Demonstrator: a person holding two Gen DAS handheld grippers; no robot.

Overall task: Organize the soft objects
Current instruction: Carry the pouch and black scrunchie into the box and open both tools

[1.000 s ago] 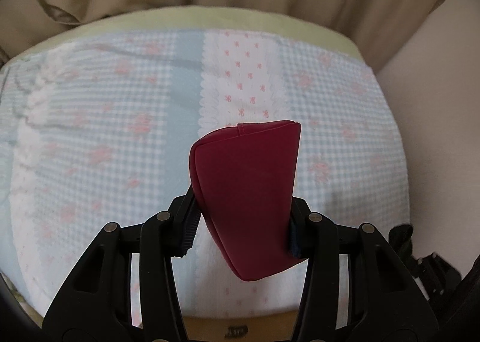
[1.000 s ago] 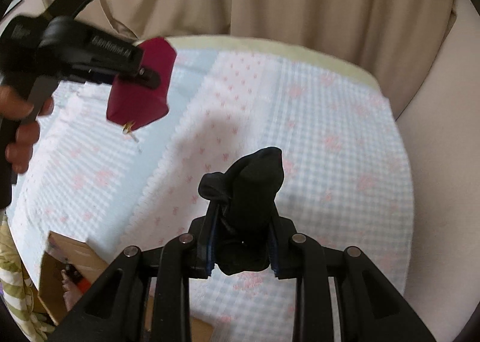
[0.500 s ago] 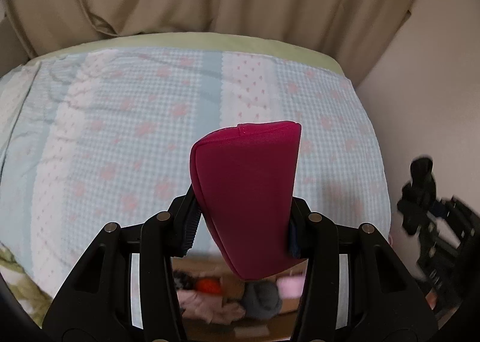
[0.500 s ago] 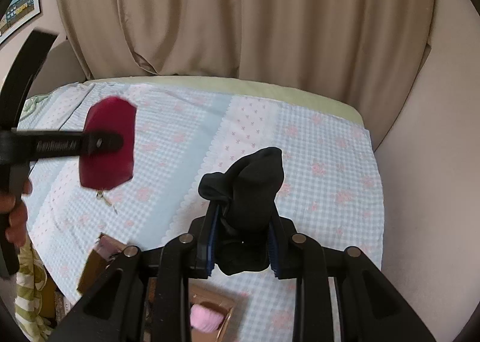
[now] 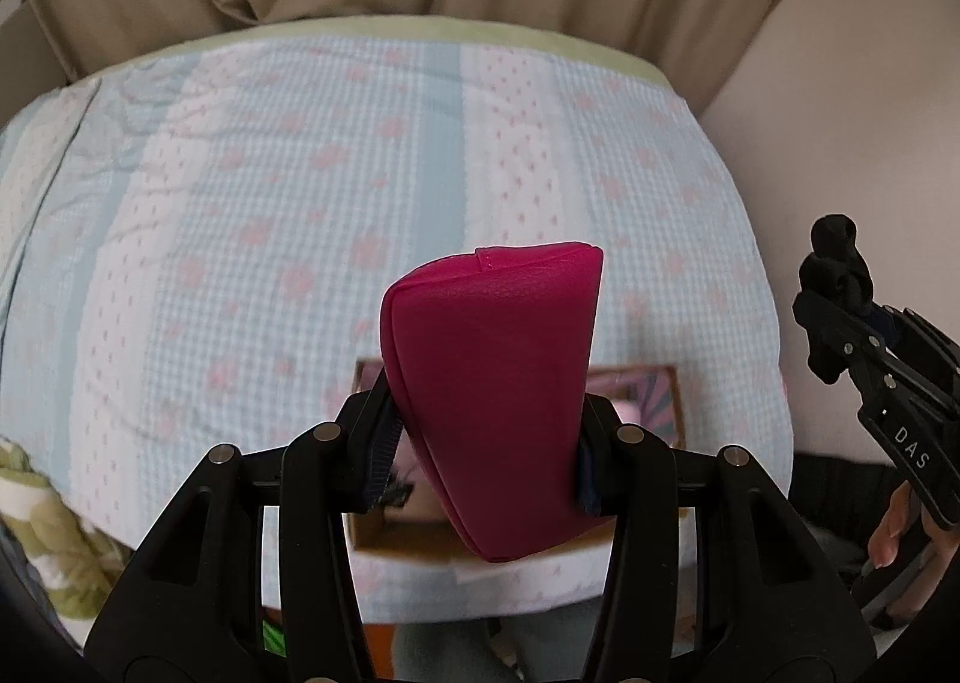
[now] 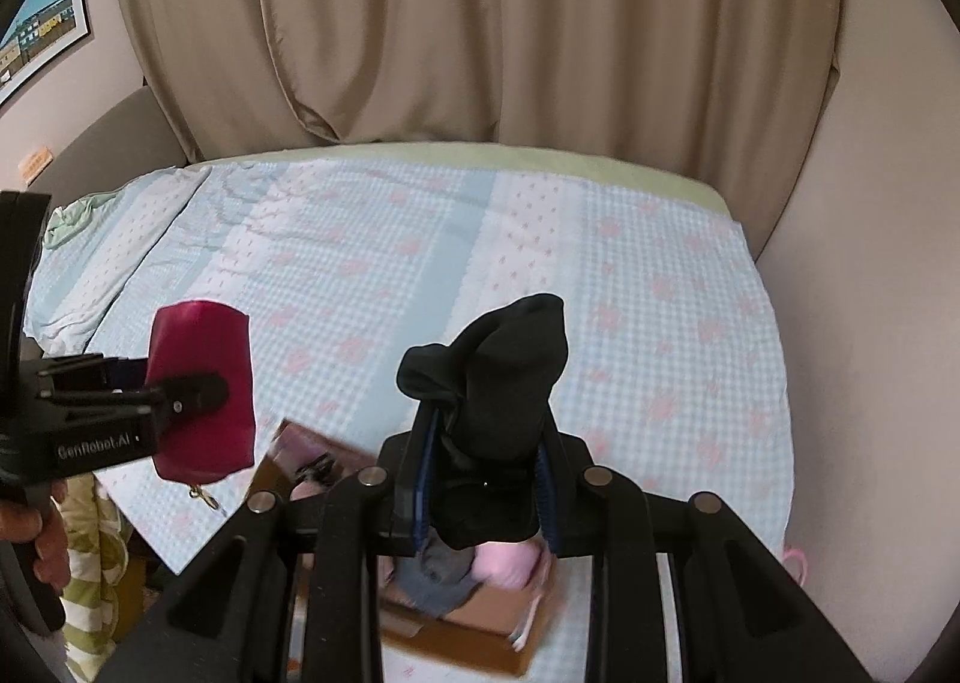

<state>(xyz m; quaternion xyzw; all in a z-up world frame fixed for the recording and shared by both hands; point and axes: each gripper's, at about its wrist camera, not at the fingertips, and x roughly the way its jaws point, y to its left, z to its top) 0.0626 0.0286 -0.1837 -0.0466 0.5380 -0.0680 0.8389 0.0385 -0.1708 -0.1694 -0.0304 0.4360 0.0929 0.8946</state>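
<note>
My left gripper (image 5: 483, 455) is shut on a magenta soft pouch (image 5: 492, 383), held above the near edge of the bed. The pouch also shows in the right wrist view (image 6: 201, 389), with a small gold clasp hanging under it. My right gripper (image 6: 486, 494) is shut on a bundled black sock (image 6: 492, 413), which also shows at the right of the left wrist view (image 5: 834, 263). A cardboard box (image 6: 480, 635) lies on the bed below both grippers; it holds a pink soft item (image 6: 510, 560) and a grey one (image 6: 438, 578). The pouch hides most of the box (image 5: 675, 401) in the left wrist view.
The bed carries a pale blue checked cover with pink flowers (image 6: 540, 263). Beige curtains (image 6: 480, 23) hang behind it, and a wall (image 6: 870, 323) runs along its right side. A green and white striped cloth (image 5: 42, 521) lies at the bed's near left corner.
Both grippers have pulled back and risen from the bed with their loads. The cardboard box has come into view beneath them, and the two grippers now stand side by side.
</note>
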